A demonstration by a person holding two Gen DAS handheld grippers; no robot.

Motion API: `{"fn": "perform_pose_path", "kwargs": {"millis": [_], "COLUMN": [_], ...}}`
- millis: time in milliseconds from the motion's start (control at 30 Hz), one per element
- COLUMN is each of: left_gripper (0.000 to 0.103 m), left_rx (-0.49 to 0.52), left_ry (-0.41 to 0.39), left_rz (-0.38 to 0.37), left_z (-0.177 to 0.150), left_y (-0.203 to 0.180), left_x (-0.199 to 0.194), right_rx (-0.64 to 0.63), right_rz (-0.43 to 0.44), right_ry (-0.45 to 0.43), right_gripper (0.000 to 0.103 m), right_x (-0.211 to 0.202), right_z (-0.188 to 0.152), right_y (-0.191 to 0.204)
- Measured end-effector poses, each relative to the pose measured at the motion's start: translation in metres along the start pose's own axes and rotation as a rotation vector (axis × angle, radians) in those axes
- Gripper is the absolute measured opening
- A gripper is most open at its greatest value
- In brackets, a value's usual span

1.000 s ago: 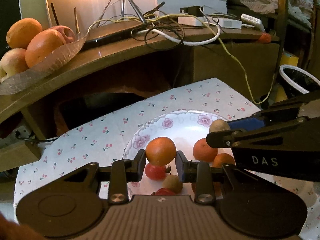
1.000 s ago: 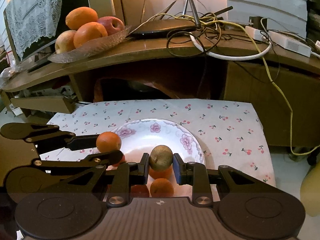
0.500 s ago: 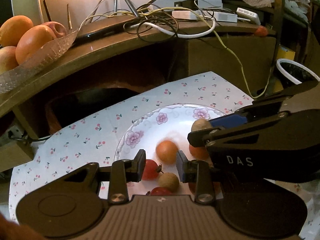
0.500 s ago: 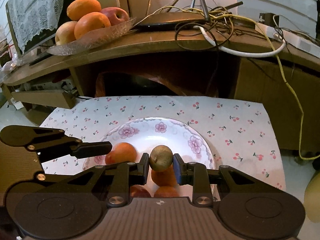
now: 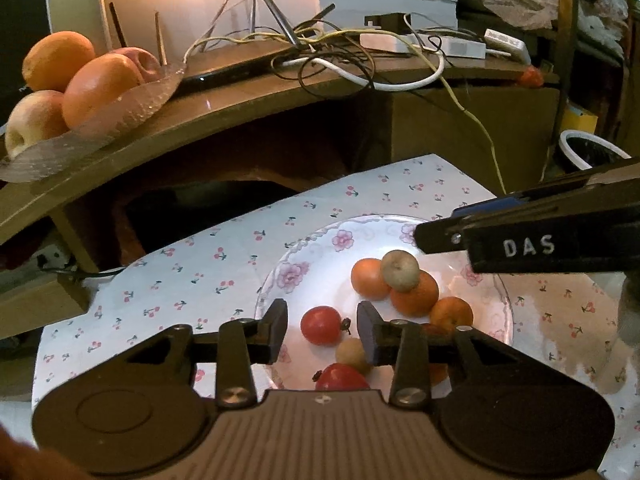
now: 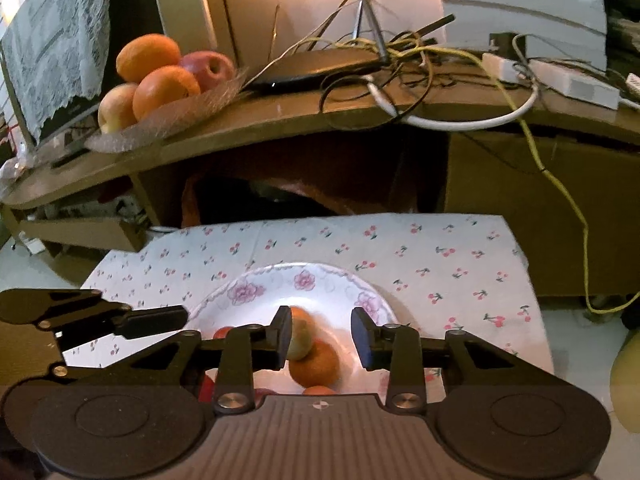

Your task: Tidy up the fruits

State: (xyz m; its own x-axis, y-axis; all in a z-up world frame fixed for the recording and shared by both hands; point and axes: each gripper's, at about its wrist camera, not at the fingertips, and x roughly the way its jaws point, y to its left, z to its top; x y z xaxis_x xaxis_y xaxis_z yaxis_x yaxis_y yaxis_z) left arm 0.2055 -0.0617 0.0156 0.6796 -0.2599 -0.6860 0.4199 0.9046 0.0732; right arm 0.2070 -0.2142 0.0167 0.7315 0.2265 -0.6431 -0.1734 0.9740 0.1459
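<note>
A floral white plate (image 5: 320, 252) on a cherry-print cloth holds several small oranges (image 5: 370, 279), red tomatoes (image 5: 321, 325) and small brown fruits. A brown-green fruit (image 5: 400, 271) rests on top of the oranges; it also shows in the right wrist view (image 6: 299, 342), blurred, beside my right gripper's left finger. My left gripper (image 5: 322, 332) is open and empty just above the plate's near side. My right gripper (image 6: 321, 338) is open and empty above the oranges (image 6: 314, 364); it shows from the side in the left wrist view (image 5: 520, 240).
A wooden shelf (image 6: 320, 120) behind the cloth carries a glass dish (image 5: 100, 120) of large oranges and apples, a black router and tangled cables (image 5: 360, 60). A white bucket rim (image 5: 592, 152) stands at far right. The cloth (image 6: 440, 256) has bare room right of the plate.
My left gripper let go of its orange onto the plate and opened. My right gripper has opened and released the brown-green fruit onto the oranges.
</note>
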Motion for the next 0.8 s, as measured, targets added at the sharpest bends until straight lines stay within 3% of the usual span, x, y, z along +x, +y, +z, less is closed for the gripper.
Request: {"fn": "perform_pose_path", "kwargs": {"millis": [500,800], "left_gripper": [0.06,0.082], "left_rx": [-0.075,-0.116], "left_ry": [-0.012,-0.024], "left_rz": [0.056,0.106], "left_z": [-0.039,-0.066], "left_y": [-0.012,-0.025], "left_x": [-0.067,-0.103], "right_rx": [-0.003,0.011], "right_rz": [-0.065,-0.092], "right_ry": [0.016,0.008], "right_gripper": [0.039,0.039], "right_x": [-0.073,-0.117], "right_z": [-0.04,-0.069], "right_y": [0.013,0.026]}}
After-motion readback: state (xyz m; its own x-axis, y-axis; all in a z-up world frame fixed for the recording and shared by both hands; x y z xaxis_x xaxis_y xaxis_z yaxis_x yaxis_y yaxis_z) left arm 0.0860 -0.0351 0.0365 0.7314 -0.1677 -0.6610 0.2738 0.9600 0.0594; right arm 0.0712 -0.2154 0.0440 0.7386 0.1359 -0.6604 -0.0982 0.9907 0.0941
